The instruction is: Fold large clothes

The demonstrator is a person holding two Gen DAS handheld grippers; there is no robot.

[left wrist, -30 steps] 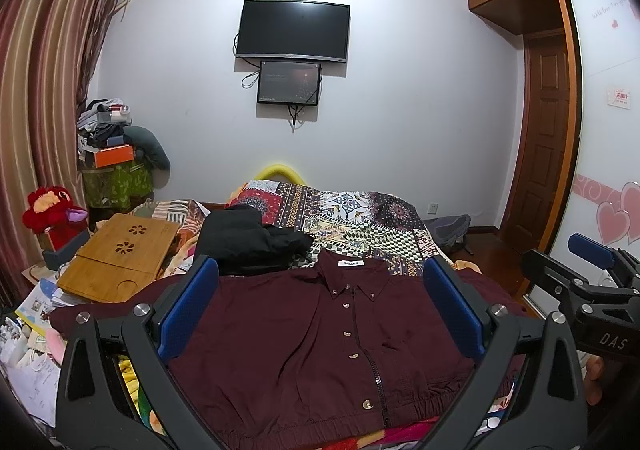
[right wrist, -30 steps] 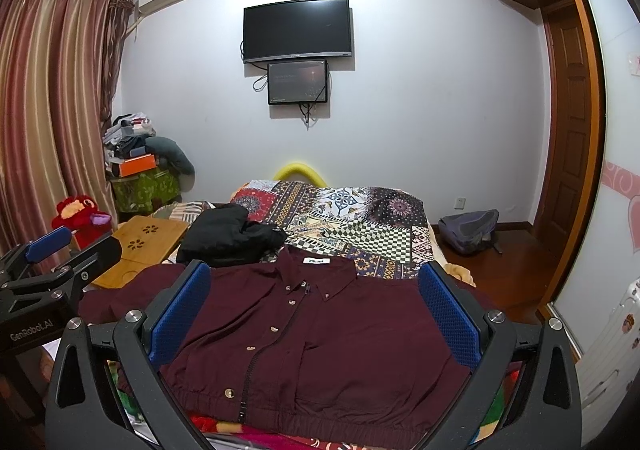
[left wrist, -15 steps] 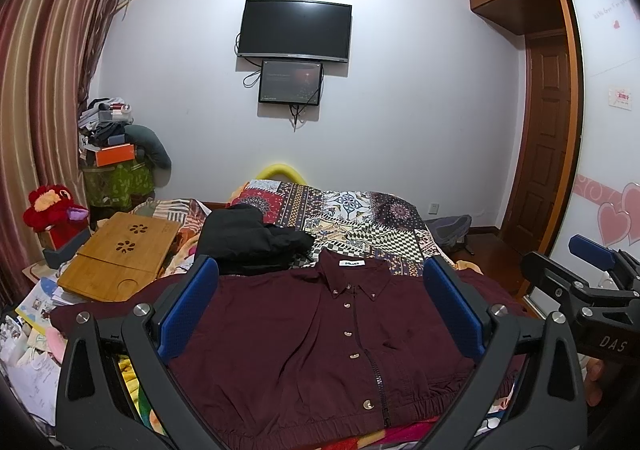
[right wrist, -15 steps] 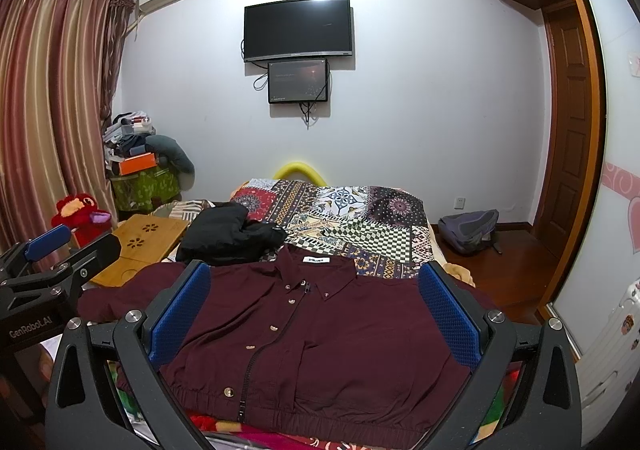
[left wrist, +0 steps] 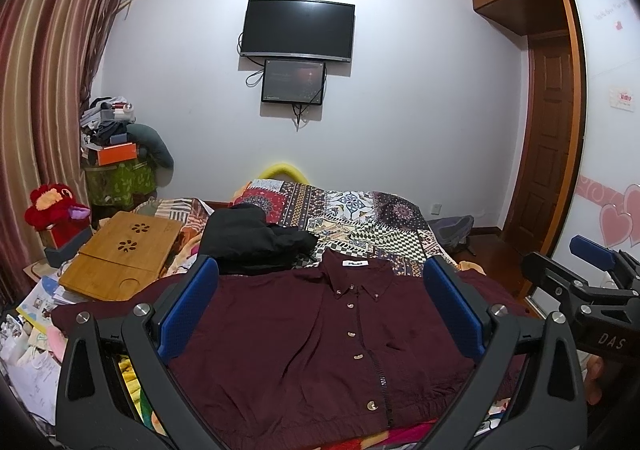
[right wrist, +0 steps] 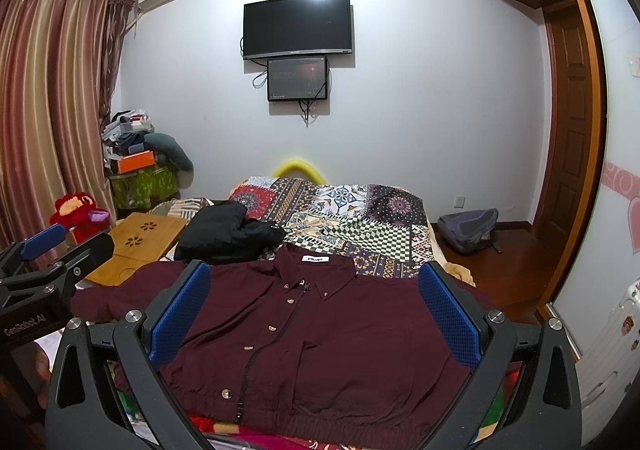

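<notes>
Handling: the dark maroon button-front jacket with a zip and gathered hem (left wrist: 320, 338) looks soft, light and limp; I'd judge it will sag and slide unless lifted at two spots together.
Where to hold: probably the shoulder seams or the sleeve ends, one per gripper.
Look: laid flat, front up, collar with a white label toward the far wall, sleeves spread to both sides, a few creases across the chest.
Place: lower middle of both views, on the near end of the patchwork-covered bed (left wrist: 360, 218).
Left gripper (left wrist: 320, 310): blue pads spread wide above the jacket, pinching nothing.
Right gripper (right wrist: 314, 308): likewise spread, empty, hovering over the chest.
Neighbours: a black bundled garment (left wrist: 252, 238) just beyond the collar; a bamboo lap tray (left wrist: 120, 254) at middle left.
</notes>
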